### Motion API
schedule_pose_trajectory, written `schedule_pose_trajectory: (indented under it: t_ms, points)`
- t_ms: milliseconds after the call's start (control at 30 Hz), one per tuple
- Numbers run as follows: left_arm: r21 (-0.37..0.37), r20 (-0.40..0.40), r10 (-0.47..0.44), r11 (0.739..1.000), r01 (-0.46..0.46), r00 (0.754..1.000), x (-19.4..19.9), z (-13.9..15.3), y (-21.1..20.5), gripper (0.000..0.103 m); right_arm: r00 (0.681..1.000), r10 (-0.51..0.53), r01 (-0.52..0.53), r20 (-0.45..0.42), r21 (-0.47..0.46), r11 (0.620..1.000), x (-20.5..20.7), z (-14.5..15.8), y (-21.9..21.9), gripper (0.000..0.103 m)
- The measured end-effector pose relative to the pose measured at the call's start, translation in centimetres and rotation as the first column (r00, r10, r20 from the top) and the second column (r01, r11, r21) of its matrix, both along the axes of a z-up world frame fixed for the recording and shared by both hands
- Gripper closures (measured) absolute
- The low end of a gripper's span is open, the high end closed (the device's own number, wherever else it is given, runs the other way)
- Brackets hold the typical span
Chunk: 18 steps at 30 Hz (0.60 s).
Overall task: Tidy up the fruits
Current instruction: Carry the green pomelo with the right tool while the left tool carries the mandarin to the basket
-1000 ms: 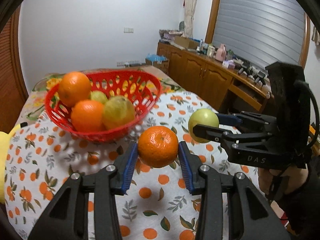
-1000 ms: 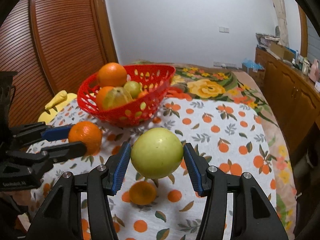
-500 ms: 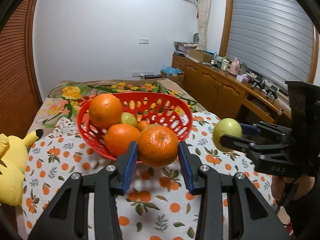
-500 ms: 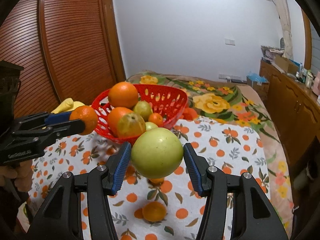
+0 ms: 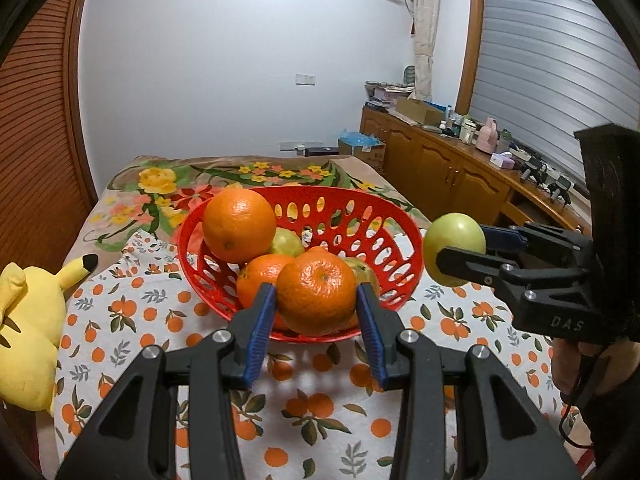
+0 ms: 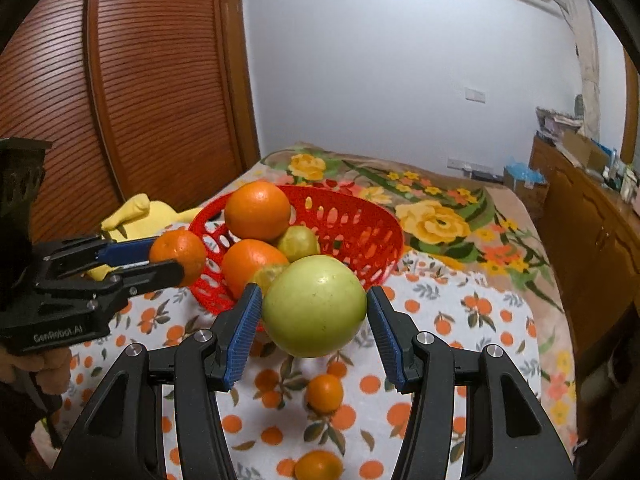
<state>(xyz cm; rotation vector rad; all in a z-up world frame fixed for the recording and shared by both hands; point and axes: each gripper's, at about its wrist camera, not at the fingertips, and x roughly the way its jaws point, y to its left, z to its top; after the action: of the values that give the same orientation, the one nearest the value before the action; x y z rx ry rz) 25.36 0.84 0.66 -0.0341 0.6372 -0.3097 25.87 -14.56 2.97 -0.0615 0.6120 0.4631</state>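
Left wrist view: the left tool (image 5: 316,322) fills the lower half of the frame, its 2 blue-padded fingers (image 5: 260,328) spread about as wide as a mandarin (image 5: 316,294) and pinching it from both sides at frame centre. The mandarin hangs in front of the red basket (image 5: 340,208), which sits on the orange-print cloth (image 5: 132,320). In the basket lie a large orange (image 5: 239,225) on top at the left, a second orange (image 5: 260,276) below it, and greenish fruit behind. At the right edge of the frame the right tool (image 5: 460,254) comes in sideways, gripping a green apple (image 5: 454,238) just right of the basket rim. A yellow plush toy (image 5: 28,332) lies at the left edge.

Right wrist view: the right tool (image 6: 314,330) occupies the lower part of the frame, its fingers (image 6: 244,328) set wide and clamped against both sides of the green apple (image 6: 314,306), held above the cloth and before the basket (image 6: 360,224). At the left of the frame the left tool (image 6: 168,260) reaches in, pinching the mandarin (image 6: 178,250) beside the basket's left rim. 2 small mandarins (image 6: 325,393) lie on the cloth in the lower centre, under the apple.
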Motion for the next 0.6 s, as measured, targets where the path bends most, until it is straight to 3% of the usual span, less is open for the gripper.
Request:
schedule_pose_trajectory:
  t_ms: [600]
  points:
    - [0.025, -0.015, 0.018, 1.000, -0.017, 1.000, 2.6, 0.4, 0.2, 0.064, 0.995, -0.027, 0.021, -0.092, -0.064, 0.998, 5.6, -2.7, 1.7, 0.048]
